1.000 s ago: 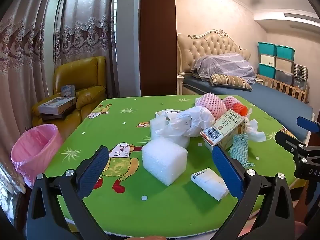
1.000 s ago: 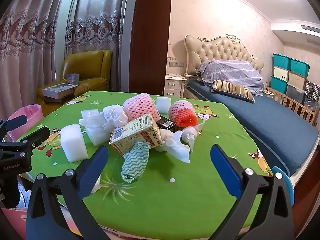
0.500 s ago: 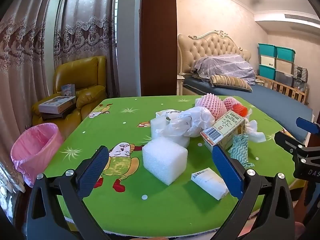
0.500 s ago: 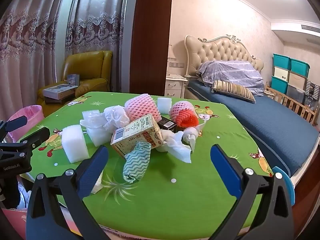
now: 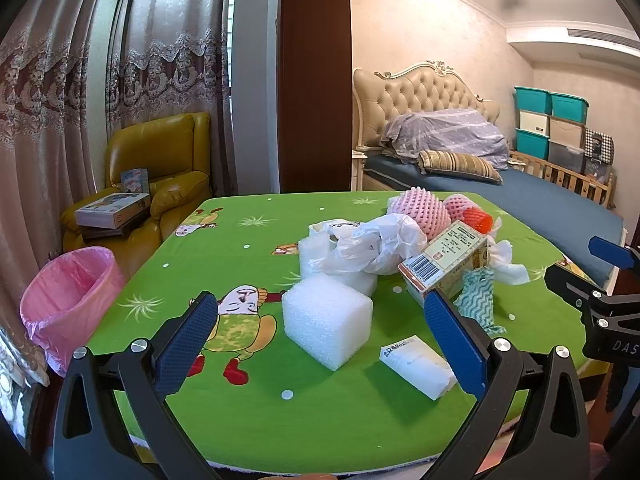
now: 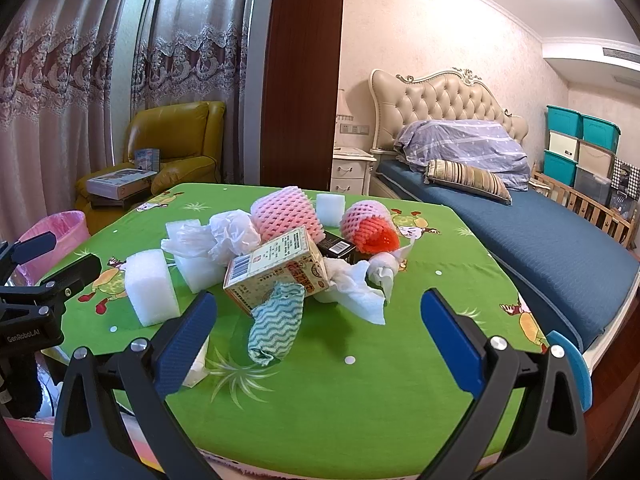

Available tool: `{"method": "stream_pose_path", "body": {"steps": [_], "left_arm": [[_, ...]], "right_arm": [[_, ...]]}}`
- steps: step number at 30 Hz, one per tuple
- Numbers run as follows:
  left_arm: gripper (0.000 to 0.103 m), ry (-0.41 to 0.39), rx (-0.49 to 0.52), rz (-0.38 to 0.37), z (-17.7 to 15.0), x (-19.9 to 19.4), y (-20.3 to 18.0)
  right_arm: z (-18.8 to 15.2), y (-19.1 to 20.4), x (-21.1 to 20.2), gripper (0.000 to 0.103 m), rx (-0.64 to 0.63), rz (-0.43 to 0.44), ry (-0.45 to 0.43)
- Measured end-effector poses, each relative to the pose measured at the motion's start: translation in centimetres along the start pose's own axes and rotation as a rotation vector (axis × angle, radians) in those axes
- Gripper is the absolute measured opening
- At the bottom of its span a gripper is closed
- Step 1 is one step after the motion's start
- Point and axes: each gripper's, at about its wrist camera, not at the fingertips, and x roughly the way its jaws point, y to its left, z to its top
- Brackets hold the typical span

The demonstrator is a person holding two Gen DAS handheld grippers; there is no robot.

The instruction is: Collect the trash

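On the green worktop [image 5: 248, 400] the trash sits heaped; my left hand-held gripper [image 5: 320, 336] and right hand-held gripper [image 6: 316, 328] hang spread, empty. I should straddle the foam block [image 5: 326, 326] squarely, then carry it to the pink bin [image 5: 68, 300]

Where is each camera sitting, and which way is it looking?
Left wrist view: sits on the left gripper, facing across the green table at the white foam block; its two blue fingers show, open.
Right wrist view: sits on the right gripper, facing the printed carton and teal wavy cloth; its open fingers show.
Both share the trash pile, pink bin and bed.
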Motion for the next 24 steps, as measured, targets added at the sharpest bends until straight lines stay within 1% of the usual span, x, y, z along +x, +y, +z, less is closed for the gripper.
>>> {"method": "stream_pose_path", "body": {"steps": [15, 24], "left_arm": [[0.097, -0.013, -0.026, 0.012, -0.10, -0.27, 0.60], [0.097, -0.019, -0.020, 0.007, -0.11, -0.24, 0.51]], "right_arm": [[-0.11, 0.35, -0.29, 0.099, -0.001, 0.015, 0.007], [-0.03, 0.21, -0.32, 0.099, 0.000, 0.016, 0.009]]}}
